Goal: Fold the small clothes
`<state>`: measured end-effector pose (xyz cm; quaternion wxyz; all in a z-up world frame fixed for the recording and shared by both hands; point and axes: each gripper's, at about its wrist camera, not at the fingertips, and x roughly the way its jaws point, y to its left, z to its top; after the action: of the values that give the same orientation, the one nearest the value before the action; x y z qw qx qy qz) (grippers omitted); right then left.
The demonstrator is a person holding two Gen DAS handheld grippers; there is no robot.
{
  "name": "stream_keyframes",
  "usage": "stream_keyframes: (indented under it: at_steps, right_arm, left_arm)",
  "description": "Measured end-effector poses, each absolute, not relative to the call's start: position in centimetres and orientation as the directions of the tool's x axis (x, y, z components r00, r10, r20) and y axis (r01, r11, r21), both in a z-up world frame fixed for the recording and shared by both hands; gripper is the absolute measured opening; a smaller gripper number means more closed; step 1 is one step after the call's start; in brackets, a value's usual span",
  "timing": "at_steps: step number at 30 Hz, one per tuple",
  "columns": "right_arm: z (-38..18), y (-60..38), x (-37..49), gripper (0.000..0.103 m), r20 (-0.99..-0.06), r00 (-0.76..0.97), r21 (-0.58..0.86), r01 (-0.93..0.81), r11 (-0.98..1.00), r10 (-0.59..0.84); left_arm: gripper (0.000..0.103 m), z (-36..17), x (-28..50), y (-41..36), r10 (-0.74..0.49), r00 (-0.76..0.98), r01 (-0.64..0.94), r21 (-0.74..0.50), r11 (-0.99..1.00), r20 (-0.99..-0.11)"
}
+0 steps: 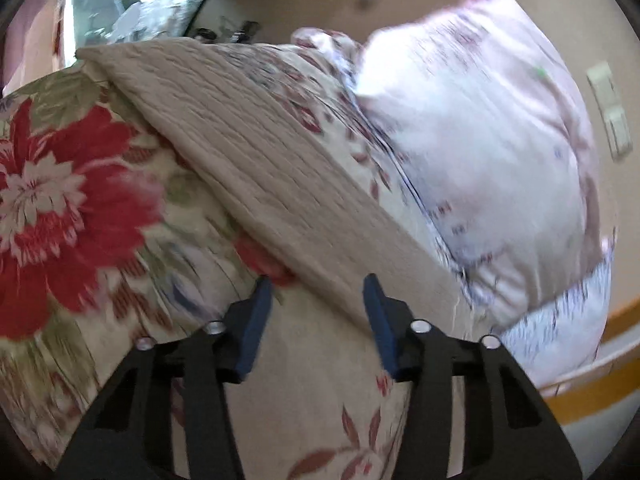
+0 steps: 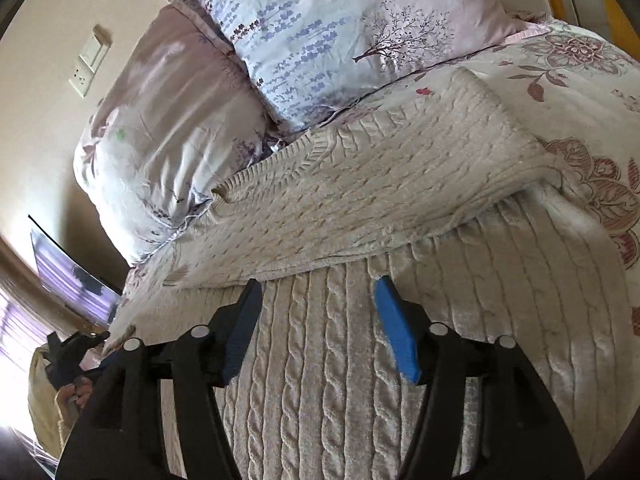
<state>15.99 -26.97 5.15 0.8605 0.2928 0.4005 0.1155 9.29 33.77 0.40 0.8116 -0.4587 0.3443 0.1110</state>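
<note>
- On the flowered bedspread (image 2: 580, 60), just below the pillows (image 2: 320, 32): cream cable-knit sweater (image 2: 360, 184), one part folded across the body, fold edge loose.
- Just above the sweater's lower body: right gripper (image 2: 318, 288) spread wide, holding nothing.
- Beside the sweater's edge: left gripper (image 1: 318, 284) also wide and empty.
- Likely to grab bedspread along with knit, given the soft surface underneath.
- Could drag the folded layer askew if pinched off-centre.
</note>
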Motion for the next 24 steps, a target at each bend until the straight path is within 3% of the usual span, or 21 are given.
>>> stream_keyframes:
  at_steps: [2,6,12,17,24]
  right_arm:
    - [5.1,-27.0,15.9,0.062,-0.622,0.649,0.601,0.036,0.799,0.438]
    - [5.2,-27.0,15.8,0.063,-0.621,0.648,0.603,0.036,0.797,0.441]
    - [5.2,-26.9,15.9,0.065,-0.618,0.643,0.61,0.029,0.792,0.452]
    - [5.1,-27.1,15.9,0.065,-0.612,0.642,0.62,0.027,0.784,0.462]
    - [5.2,-27.3,15.9,0.065,-0.607,0.643,0.627,0.027,0.778,0.467]
  left_arm:
    - [0.042,0.3,9.7,35.0,-0.118,0.75,-0.513,-0.684,0.518,-0.651]
    - [0.024,-0.3,10.3,37.1,-0.095,0.754,-0.55,-0.704,0.45,-0.65]
    - [0.006,-0.9,10.2,39.0,-0.103,0.759,-0.56,-0.725,0.401,-0.643]
    - [0.005,1.3,10.7,37.5,-0.096,0.803,-0.494,-0.747,0.446,-0.588]
    - [0.005,6.7,13.8,31.7,-0.182,0.865,-0.308,-0.78,0.545,-0.468]
